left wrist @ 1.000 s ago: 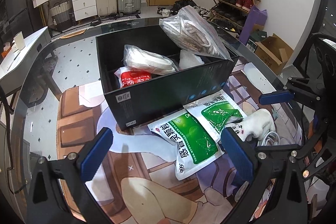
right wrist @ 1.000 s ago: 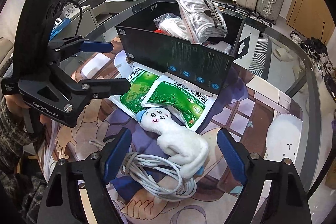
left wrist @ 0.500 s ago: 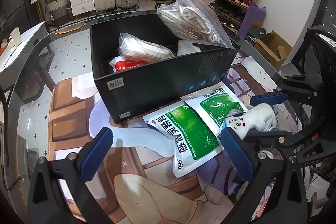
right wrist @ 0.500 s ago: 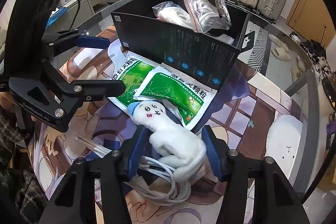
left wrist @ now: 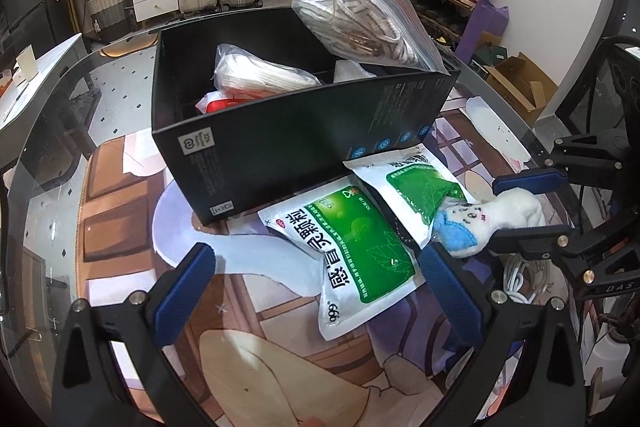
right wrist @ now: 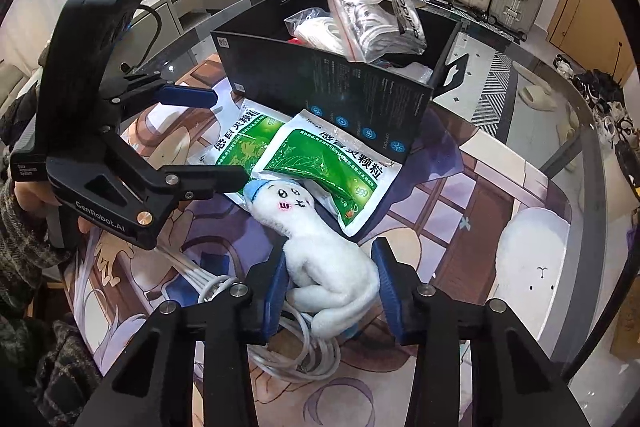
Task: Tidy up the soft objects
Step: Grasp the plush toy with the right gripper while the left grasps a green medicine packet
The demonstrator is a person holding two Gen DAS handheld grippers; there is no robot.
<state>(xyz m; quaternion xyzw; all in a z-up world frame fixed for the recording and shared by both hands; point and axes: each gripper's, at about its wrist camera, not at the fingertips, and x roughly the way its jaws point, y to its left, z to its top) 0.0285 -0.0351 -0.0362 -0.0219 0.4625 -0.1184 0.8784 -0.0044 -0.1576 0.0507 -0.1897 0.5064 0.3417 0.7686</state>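
Observation:
A white plush toy (right wrist: 320,255) with a blue cap lies over a coiled white cable (right wrist: 304,359) on the printed mat. My right gripper (right wrist: 330,279) is closing, its blue pads pressing both sides of the plush's body. In the left wrist view the plush (left wrist: 480,223) sits raised between the right gripper's fingers (left wrist: 524,181). My left gripper (left wrist: 316,267) hangs open over two green medicine sachets (left wrist: 352,247), holding nothing. Behind them stands an open black box (left wrist: 280,147) holding bagged soft items, with a zip bag (left wrist: 372,23) poking out.
The glass table's curved edge (right wrist: 592,163) runs along the right. A white cushion print (right wrist: 532,267) sits on the mat near it. A person's hand (right wrist: 28,195) in a checked sleeve holds the left gripper (right wrist: 216,135). Suitcases, drawers and a shoe rack stand beyond.
My right gripper's jaws have come in from wide apart onto the plush toy, and its head has lifted a little. The left gripper has barely shifted.

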